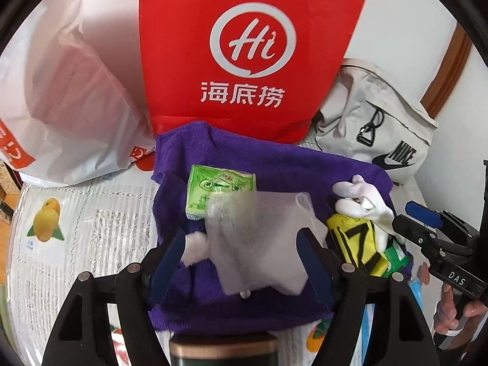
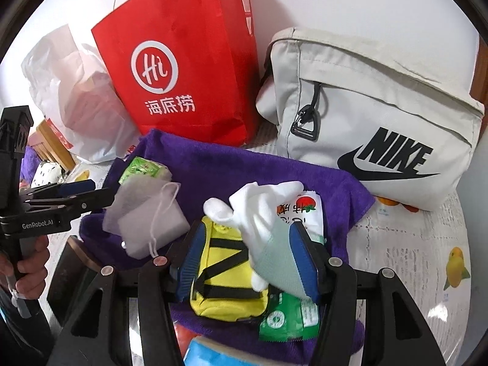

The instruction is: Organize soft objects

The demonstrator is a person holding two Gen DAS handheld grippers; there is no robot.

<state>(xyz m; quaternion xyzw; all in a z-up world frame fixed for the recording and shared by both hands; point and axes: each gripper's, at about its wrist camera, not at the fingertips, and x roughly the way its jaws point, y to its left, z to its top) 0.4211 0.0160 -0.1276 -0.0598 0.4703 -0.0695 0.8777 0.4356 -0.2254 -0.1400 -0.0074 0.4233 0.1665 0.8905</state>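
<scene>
A purple towel (image 1: 274, 164) (image 2: 244, 167) lies spread on the table with soft items on it. My left gripper (image 1: 241, 253) (image 2: 97, 193) stands open around a white drawstring pouch (image 1: 253, 238) (image 2: 149, 213); a green tissue pack (image 1: 219, 189) (image 2: 143, 167) lies just beyond. My right gripper (image 2: 247, 259) (image 1: 405, 221) is open over a yellow pouch (image 2: 225, 274) (image 1: 357, 244) and a white glove (image 2: 262, 213) (image 1: 363, 204) that leans on its right pad. A green packet (image 2: 286, 317) and a fruit-print packet (image 2: 305, 213) lie beside them.
A red paper bag (image 1: 244, 45) (image 2: 183, 61), a white plastic bag (image 1: 67, 91) and a grey Nike bag (image 2: 366, 106) (image 1: 381, 122) stand behind the towel. A dark tin (image 1: 222, 350) sits at the near edge. The fruit-print tablecloth (image 1: 61, 213) shows on both sides.
</scene>
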